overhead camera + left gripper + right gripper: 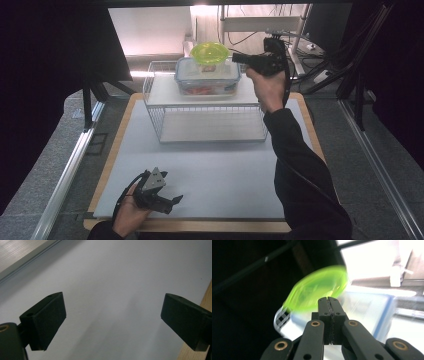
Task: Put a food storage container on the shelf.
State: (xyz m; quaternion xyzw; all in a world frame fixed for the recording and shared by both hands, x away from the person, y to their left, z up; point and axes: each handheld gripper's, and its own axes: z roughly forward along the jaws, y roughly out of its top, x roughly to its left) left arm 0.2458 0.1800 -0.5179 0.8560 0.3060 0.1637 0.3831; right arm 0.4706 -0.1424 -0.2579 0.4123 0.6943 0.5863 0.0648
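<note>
Two hand-held grippers were at work, one in each of the person's hands. There was one wire rack (159, 112), one clear container (207, 76) and one green bowl (209, 51).

The bowl was translucent lime-green plastic, round and shallow. It sat upside down on the container's lid and looked blurred in the right gripper view (317, 291). The container was a rectangular clear plastic box with a blue-edged lid, holding something red that could not be made out. It stood on the white top shelf of the rack, a white-coated wire frame with a second white shelf below, at the far side of the desk (210, 175).

The right hand-held gripper (236, 58) was held up beside the bowl's rim, its black jaws pressed together; whether they pinched the rim could not be told. The left hand-held gripper (175, 200) lay low near the desk's front edge, jaws spread wide and empty over the smooth white mat (112, 290) bordered by pale wood.
</note>
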